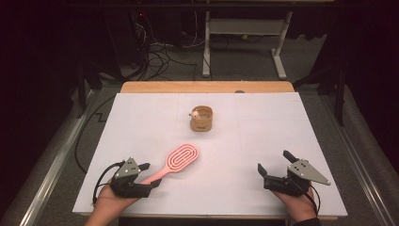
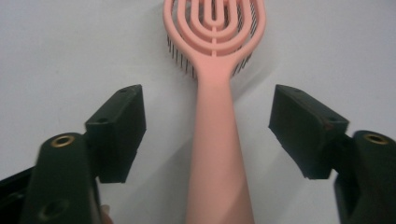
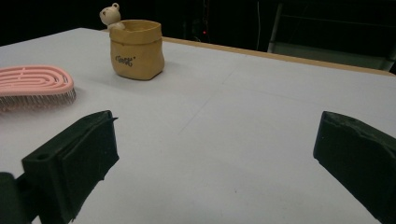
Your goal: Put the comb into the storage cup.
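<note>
Your left gripper (image 2: pixel 208 130) stands with jaws apart either side of the pink hairbrush (image 2: pixel 215 116) handle, pads clear of it; the brush lies bristles-down on the white table (image 1: pixel 263 136). Your right gripper (image 3: pixel 215 163) gapes wide, holding nothing. The tan pot (image 3: pixel 136 49) seemingly carries a small bear figure.

A hairbrush (image 1: pixel 175 162) lies on the table (image 1: pixel 263 141), left of centre, bristles down, its handle toward the near left corner. A small pot (image 1: pixel 202 118) stands behind it, nearer the far edge, well apart. A little figure (image 1: pixel 193 113) sits at the pot's left rim.
</note>
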Demonstrator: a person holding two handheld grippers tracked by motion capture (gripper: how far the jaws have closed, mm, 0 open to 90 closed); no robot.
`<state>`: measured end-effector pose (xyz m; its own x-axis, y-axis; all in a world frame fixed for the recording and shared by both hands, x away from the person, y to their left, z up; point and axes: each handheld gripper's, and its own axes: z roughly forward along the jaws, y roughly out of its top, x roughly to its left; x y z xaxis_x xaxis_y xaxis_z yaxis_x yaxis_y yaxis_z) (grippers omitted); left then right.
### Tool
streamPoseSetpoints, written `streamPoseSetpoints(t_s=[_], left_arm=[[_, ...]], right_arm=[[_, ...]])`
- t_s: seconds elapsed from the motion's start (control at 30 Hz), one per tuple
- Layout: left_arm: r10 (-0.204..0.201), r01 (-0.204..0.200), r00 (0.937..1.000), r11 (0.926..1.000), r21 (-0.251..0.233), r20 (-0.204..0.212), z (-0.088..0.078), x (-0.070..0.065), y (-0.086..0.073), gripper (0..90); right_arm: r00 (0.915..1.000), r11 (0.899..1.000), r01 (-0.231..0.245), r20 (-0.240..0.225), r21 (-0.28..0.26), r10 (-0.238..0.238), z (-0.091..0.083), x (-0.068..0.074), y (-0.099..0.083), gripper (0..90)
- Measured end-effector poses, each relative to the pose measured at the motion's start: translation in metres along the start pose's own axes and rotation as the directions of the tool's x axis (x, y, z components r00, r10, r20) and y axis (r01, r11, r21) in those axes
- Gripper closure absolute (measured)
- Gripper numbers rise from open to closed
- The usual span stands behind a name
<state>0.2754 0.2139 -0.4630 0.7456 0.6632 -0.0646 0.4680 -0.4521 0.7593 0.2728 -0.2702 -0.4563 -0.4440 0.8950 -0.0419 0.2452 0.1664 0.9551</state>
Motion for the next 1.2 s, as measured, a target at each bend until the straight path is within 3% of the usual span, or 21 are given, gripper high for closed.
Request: streamPoseSetpoints(t_s=[0.1,0.17,0.27,0.53,0.6,0.9,1.07,1.2], left_arm=[[0.027,-0.028,0.9995,0.9985,-0.048,-0.019,0.001,-0.006,0.008,16.3],[0.022,-0.023,0.9996,0.9983,-0.053,-0.016,0.001,-0.006,0.010,13.1],[-0.015,0.014,0.9998,0.9990,-0.042,-0.010,0.006,-0.003,0.017,0.0],[-0.016,0.016,0.9999,0.9994,-0.031,0.001,0.014,0.003,0.030,0.0],[-0.037,0.037,0.9993,0.9978,-0.056,0.010,0.017,0.006,0.038,0.0],[-0.049,0.049,0.9988,0.9946,-0.091,-0.004,0.023,0.008,0.051,0.0],[-0.041,0.041,0.9992,0.9971,-0.065,-0.004,0.029,0.005,0.060,0.0],[-0.023,0.023,0.9997,0.9997,0.006,-0.008,0.043,0.000,0.068,0.0]], right_arm=[[1.0000,1.000,0.000,-0.001,0.001,0.000,0.000,0.001,0.000,0.3],[1.0000,1.000,-0.001,-0.001,-0.001,0.001,0.000,0.001,0.000,0.3],[1.0000,1.000,-0.005,0.000,-0.001,0.005,0.000,0.000,0.000,0.3],[0.9999,1.000,-0.016,0.002,-0.006,0.016,-0.001,-0.001,0.001,0.3],[0.9998,1.000,-0.021,0.006,-0.007,0.021,-0.001,-0.002,0.001,0.3],[0.9996,1.000,-0.026,0.010,-0.010,0.027,-0.002,-0.005,0.000,0.3],[0.9995,0.999,-0.029,0.011,-0.013,0.029,-0.003,-0.006,0.001,0.3],[0.9993,0.999,-0.035,0.014,-0.017,0.036,-0.004,-0.007,0.002,0.3]])
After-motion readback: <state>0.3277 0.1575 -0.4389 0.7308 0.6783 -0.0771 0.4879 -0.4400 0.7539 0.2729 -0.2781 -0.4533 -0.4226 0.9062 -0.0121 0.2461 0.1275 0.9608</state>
